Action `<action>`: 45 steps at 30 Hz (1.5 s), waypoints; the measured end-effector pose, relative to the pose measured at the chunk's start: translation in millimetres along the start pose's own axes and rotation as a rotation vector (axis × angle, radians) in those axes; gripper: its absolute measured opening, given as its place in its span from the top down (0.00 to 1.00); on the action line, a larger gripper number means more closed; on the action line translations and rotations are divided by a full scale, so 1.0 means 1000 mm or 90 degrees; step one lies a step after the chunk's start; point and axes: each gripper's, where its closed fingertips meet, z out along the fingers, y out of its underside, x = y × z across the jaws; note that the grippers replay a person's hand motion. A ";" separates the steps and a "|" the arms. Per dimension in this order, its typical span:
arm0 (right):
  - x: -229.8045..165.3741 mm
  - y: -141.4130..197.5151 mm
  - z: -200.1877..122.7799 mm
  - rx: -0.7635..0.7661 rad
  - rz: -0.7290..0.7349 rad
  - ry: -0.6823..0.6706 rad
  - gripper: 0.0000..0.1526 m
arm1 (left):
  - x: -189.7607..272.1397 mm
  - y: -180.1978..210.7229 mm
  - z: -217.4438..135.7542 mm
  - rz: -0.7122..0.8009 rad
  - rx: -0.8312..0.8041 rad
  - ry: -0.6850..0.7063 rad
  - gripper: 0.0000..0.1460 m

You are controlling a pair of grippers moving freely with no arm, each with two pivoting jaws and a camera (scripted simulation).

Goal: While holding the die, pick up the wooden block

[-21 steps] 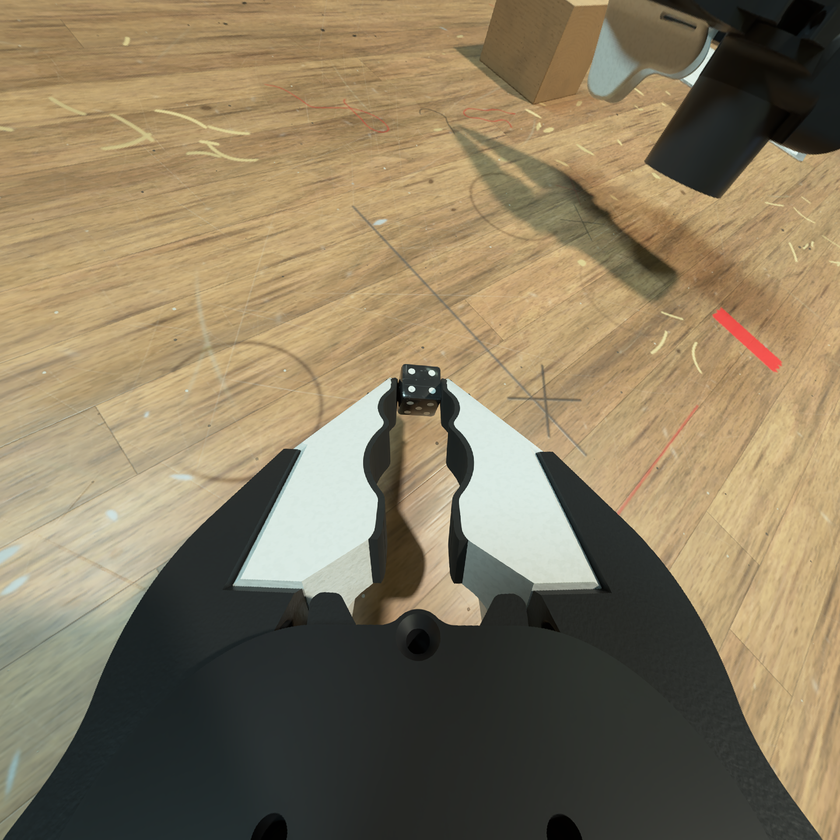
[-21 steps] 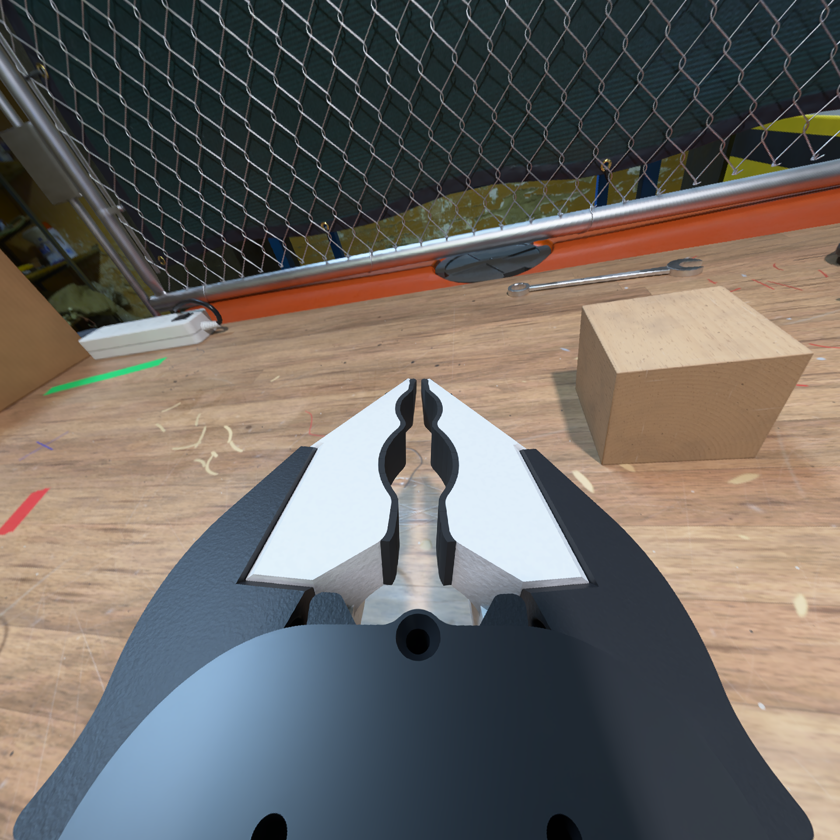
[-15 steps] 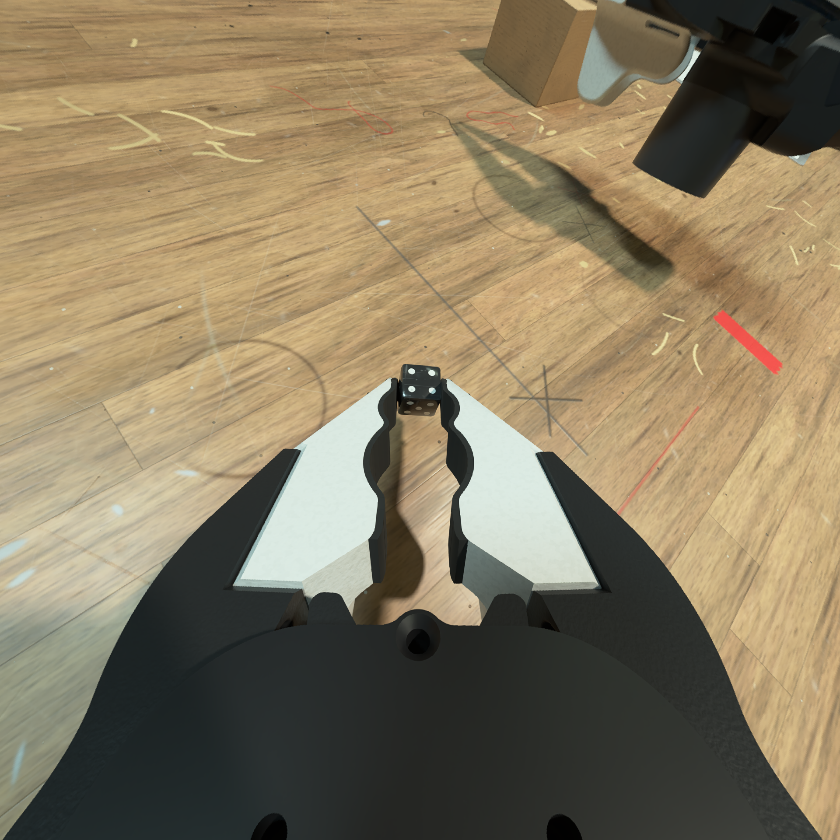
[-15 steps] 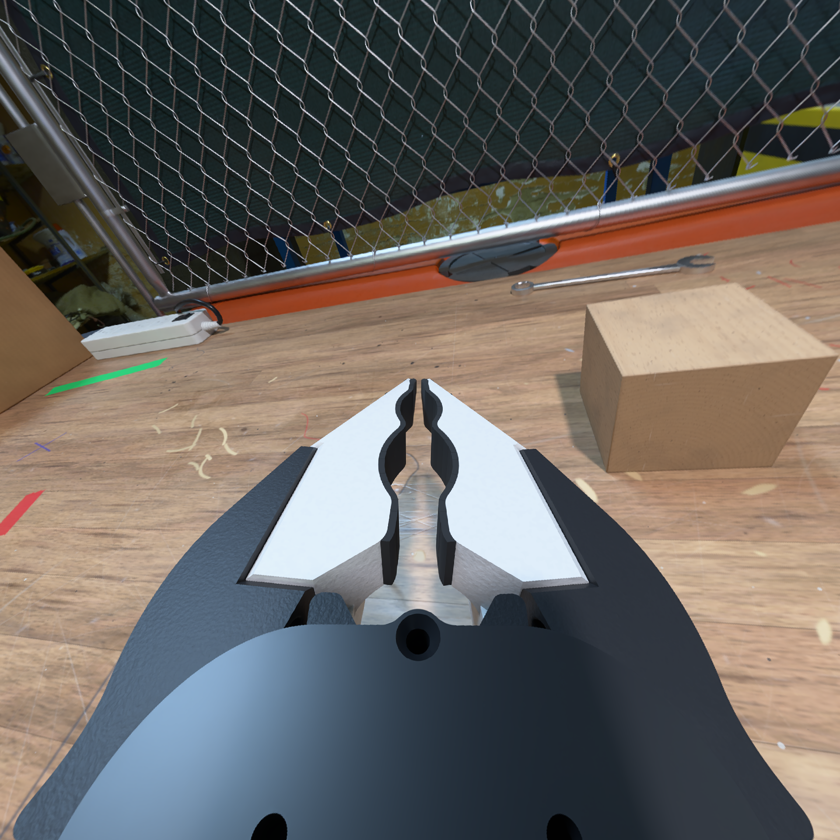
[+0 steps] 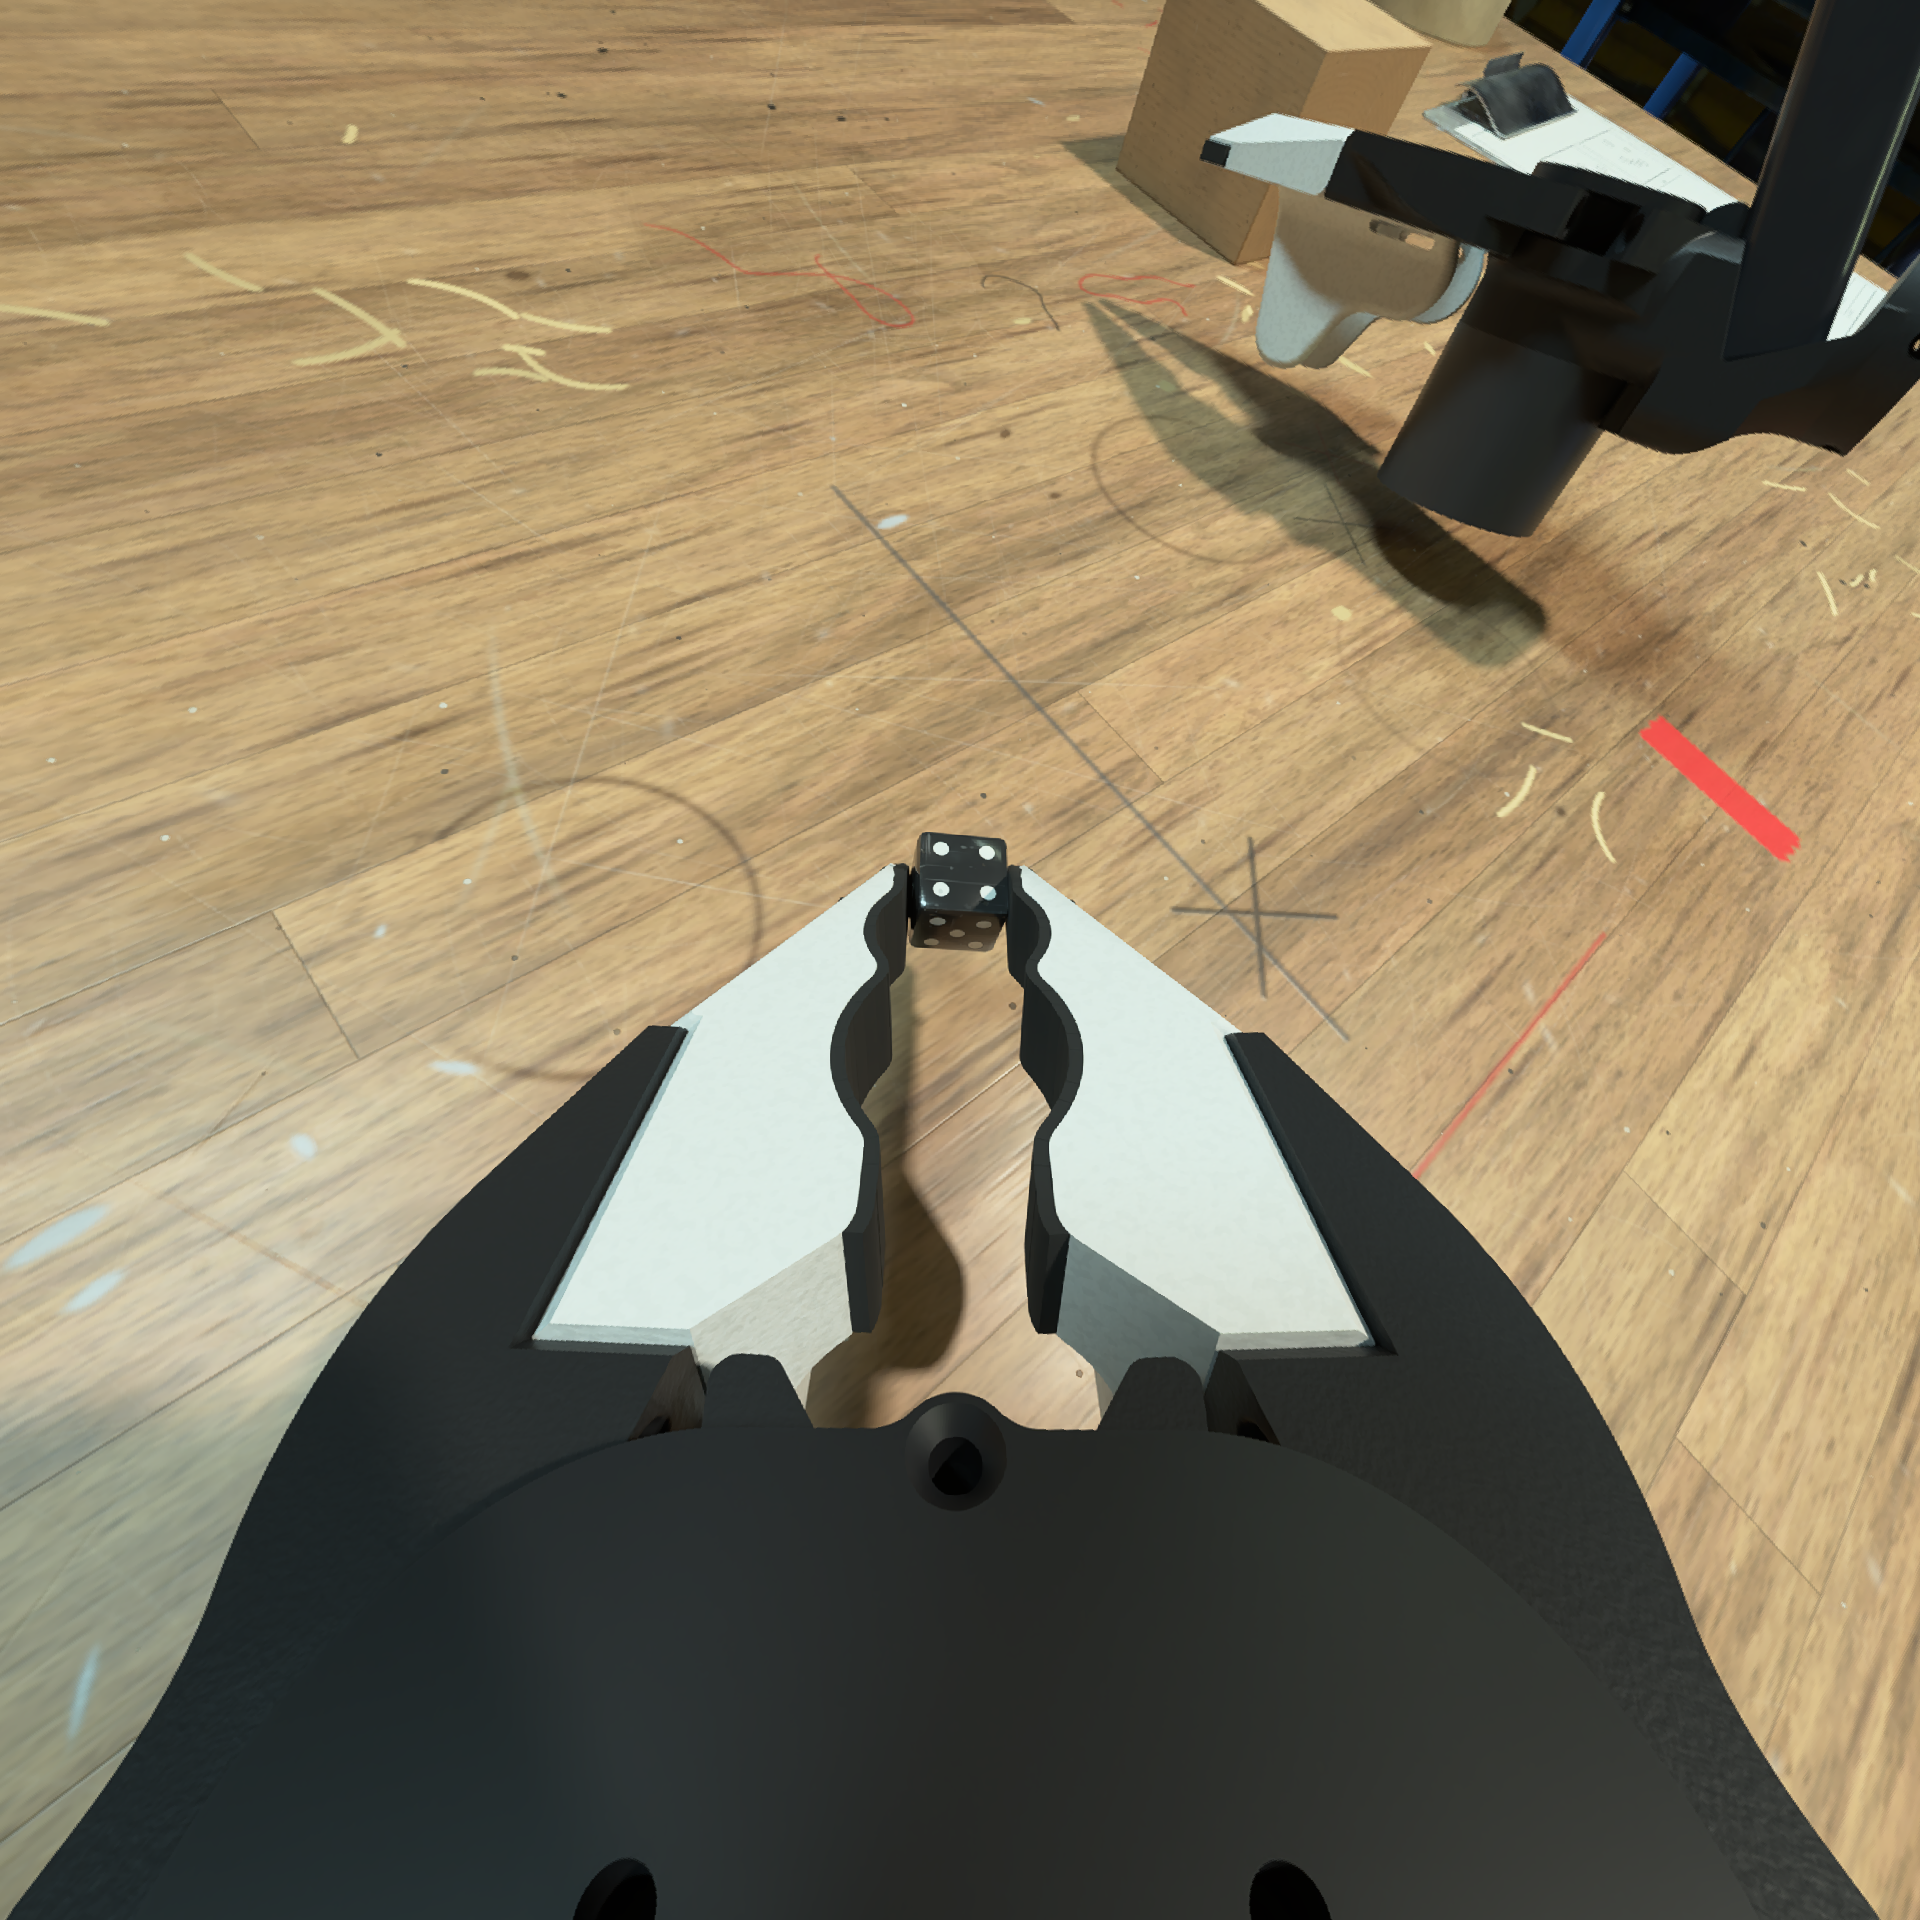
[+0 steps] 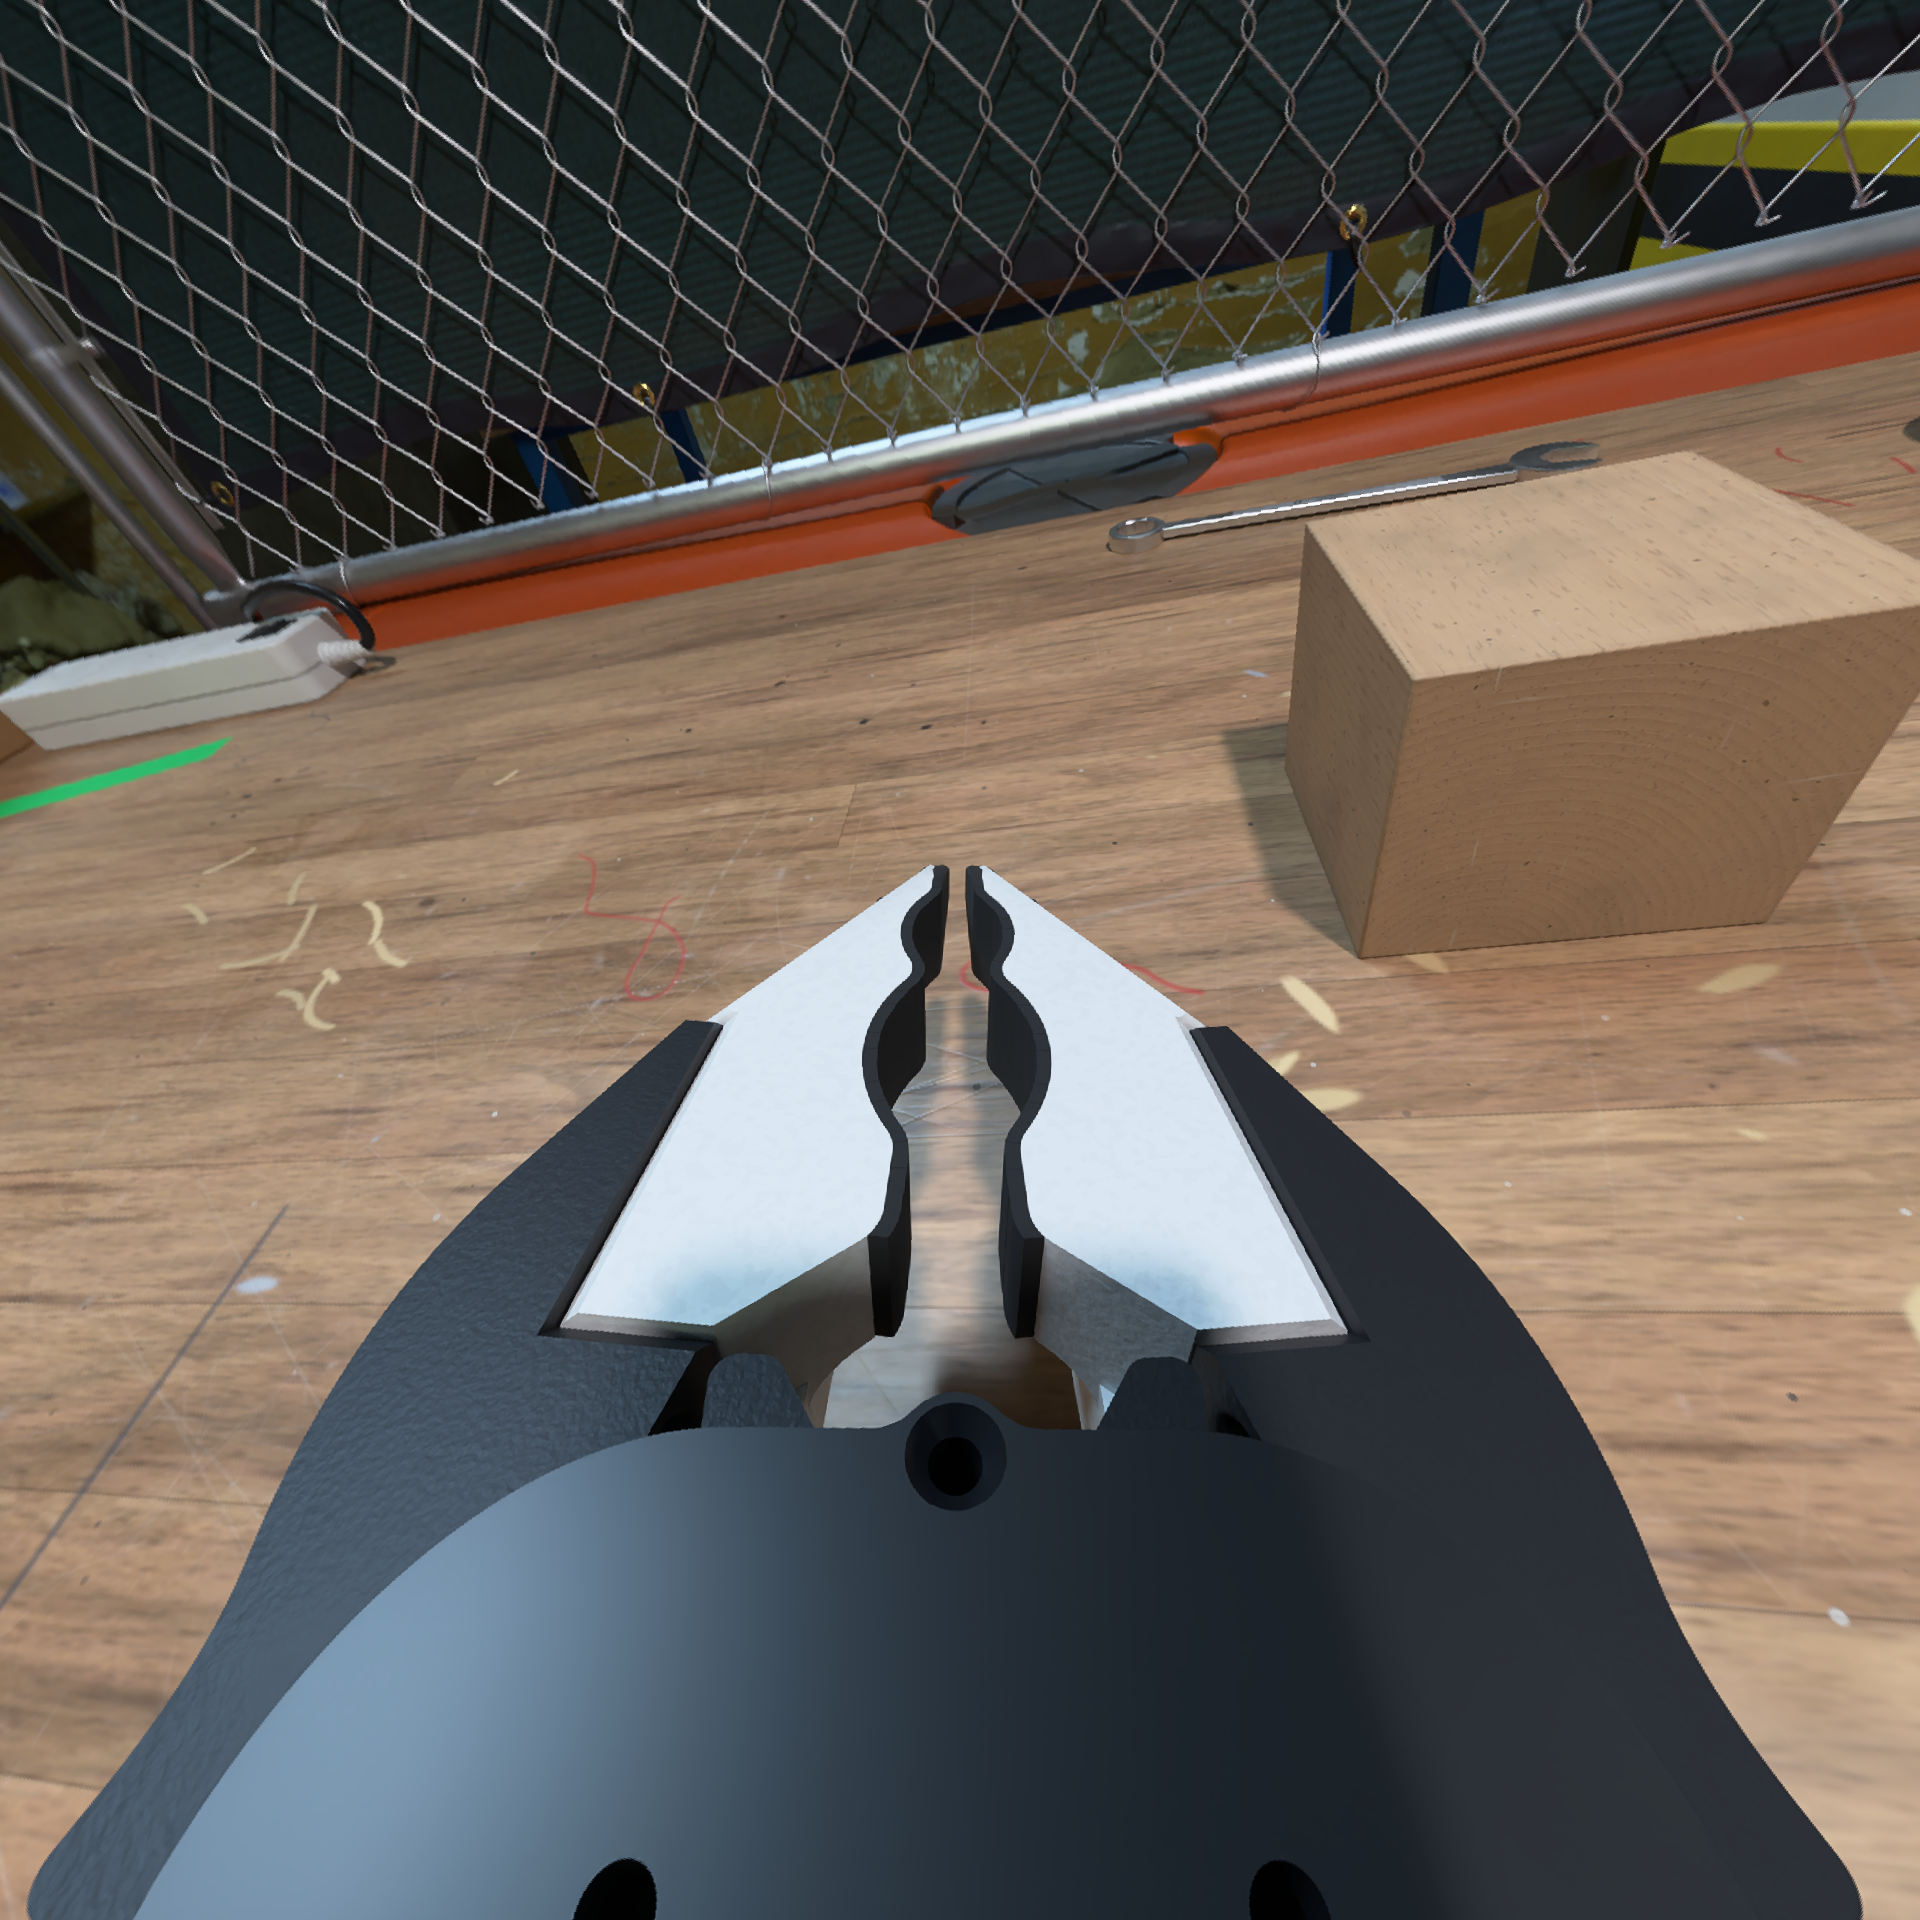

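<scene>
My left gripper (image 5: 958, 883) is shut on a small black die (image 5: 958, 891) with white pips, held at the fingertips above the wooden floor. The wooden block (image 6: 1590, 696), a light tan cube, stands on the floor ahead and to the right of my right gripper (image 6: 956, 878), which is shut and empty with a narrow slit between the tips. In the left wrist view the block (image 5: 1247, 114) is at the far upper right, and the right gripper (image 5: 1278, 156) hovers just in front of it.
A chain-link fence (image 6: 935, 260) with a metal rail and orange base runs across the back. A wrench (image 6: 1340, 504) lies behind the block. A white power strip (image 6: 177, 681) sits at the far left. Wood shavings, red tape (image 5: 1720, 790) and green tape (image 6: 114, 774) mark the floor.
My right gripper has moved forward toward the block, which now looks larger and closer. In the left wrist view its white fingertip has come into sight. The left gripper still holds the die.
</scene>
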 end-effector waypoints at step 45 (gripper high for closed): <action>0.105 -0.028 0.058 -0.672 -0.130 0.034 0.10 | 0.018 0.003 0.008 -0.010 -0.018 0.054 0.88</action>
